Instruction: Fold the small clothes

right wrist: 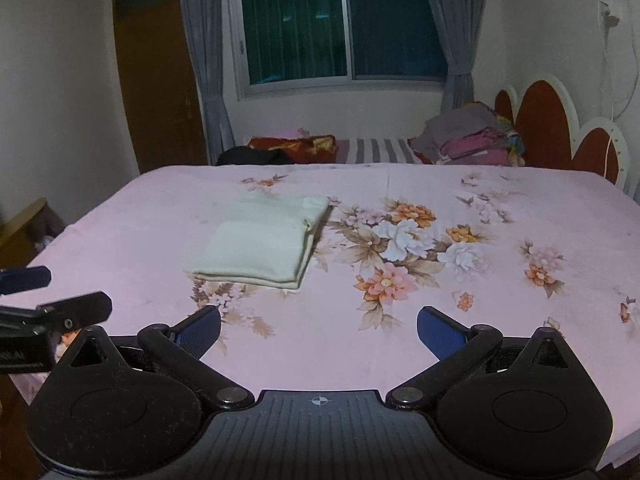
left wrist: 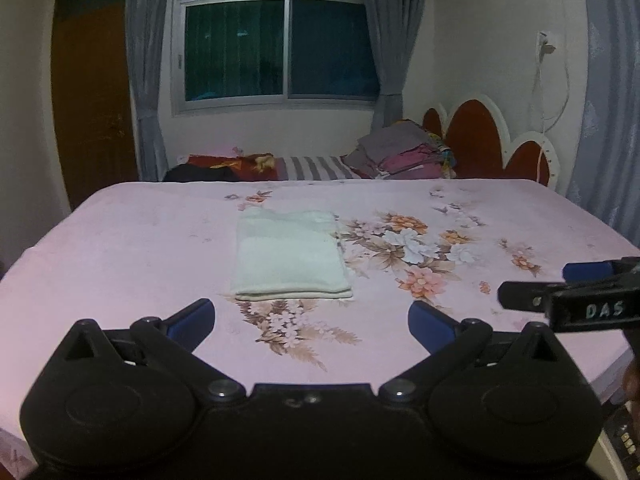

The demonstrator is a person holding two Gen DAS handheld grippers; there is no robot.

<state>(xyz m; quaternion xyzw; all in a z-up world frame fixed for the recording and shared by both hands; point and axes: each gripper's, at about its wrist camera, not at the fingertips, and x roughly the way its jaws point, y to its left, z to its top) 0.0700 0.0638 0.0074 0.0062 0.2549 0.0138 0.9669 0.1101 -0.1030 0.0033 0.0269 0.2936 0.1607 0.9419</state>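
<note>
Jaws on both tools are spread wide, nothing gripped between them. L gripper is held low over the near edge of the bed, level, fingers aimed toward the window; its blue pads are seen hovering above the pink floral sheet, apart from the cloth. R gripper is held in much the same pose just beside it, also over the near edge, blue pads clear of the fabric. Each tool is caught at the edge of the other's view: R gripper at the right side of the left wrist view, L gripper at the left side of the right wrist view. White lettering reading "DAS" is seen on the R tool's black body; a small crosshair mark is printed on the R tool's ribbed base. No other writing can be read.

Folded cream cloth lies flat on the sheet, ahead of both grippers, left of the large flower print, folded edge toward the cameras, layers stacked; what garment it is can't be told at this res. It is touched by neither tool.

Farther back, a pile of folded clothes is seen by the red headboard, w/ a striped pillow beside it. Grey curtains flank the window; a brown door stands at left.
</note>
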